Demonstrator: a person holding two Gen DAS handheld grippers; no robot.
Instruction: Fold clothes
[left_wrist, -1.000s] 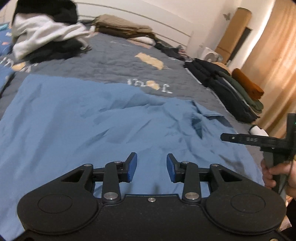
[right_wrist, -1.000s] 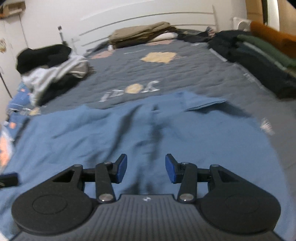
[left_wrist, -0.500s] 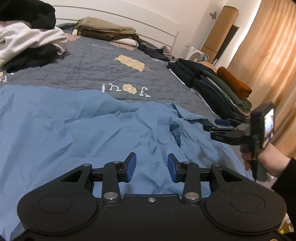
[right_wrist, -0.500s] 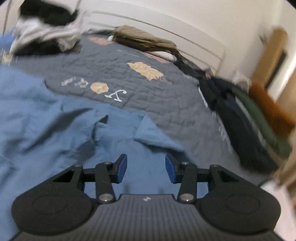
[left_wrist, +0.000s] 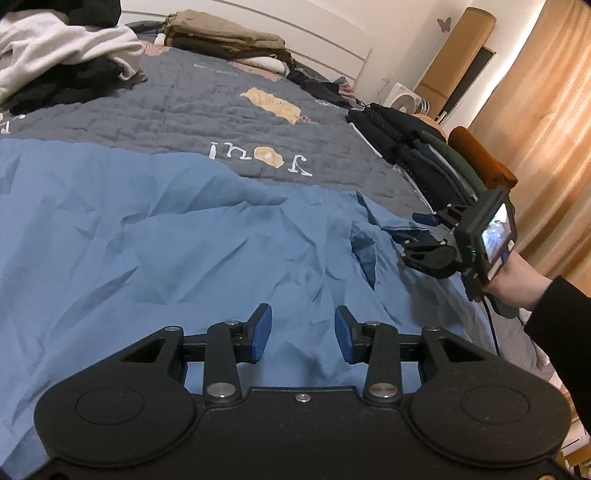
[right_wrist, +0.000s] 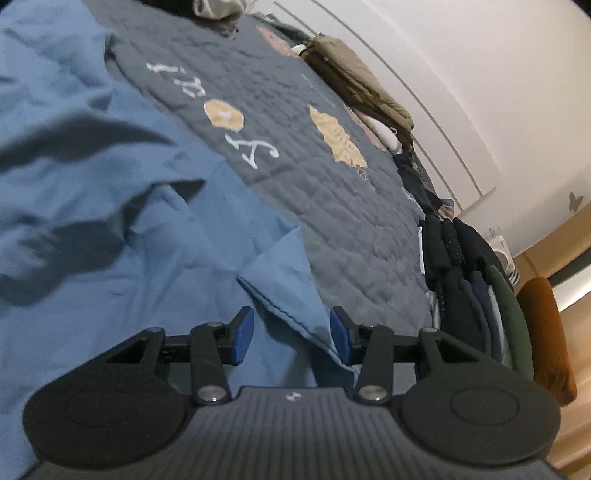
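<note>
A wrinkled blue shirt (left_wrist: 166, 251) lies spread flat on the grey quilt (left_wrist: 221, 110). My left gripper (left_wrist: 301, 332) is open and empty, just above the shirt's near part. My right gripper (left_wrist: 417, 229) shows in the left wrist view at the shirt's right end, open, by the collar. In the right wrist view the right gripper (right_wrist: 290, 334) is open, with the shirt's collar flap (right_wrist: 280, 280) lying between its fingers. The shirt (right_wrist: 110, 221) fills the left of that view.
A row of folded dark, green and orange clothes (left_wrist: 443, 162) lies along the bed's right edge (right_wrist: 498, 306). A heap of white and black clothes (left_wrist: 55, 51) sits at the far left. Folded khaki clothes (left_wrist: 221, 37) lie by the headboard. Curtains hang at right.
My right gripper has swung to the shirt's right end and dropped close to the collar flap, tilting. My left gripper has stayed over the shirt, turning slightly right.
</note>
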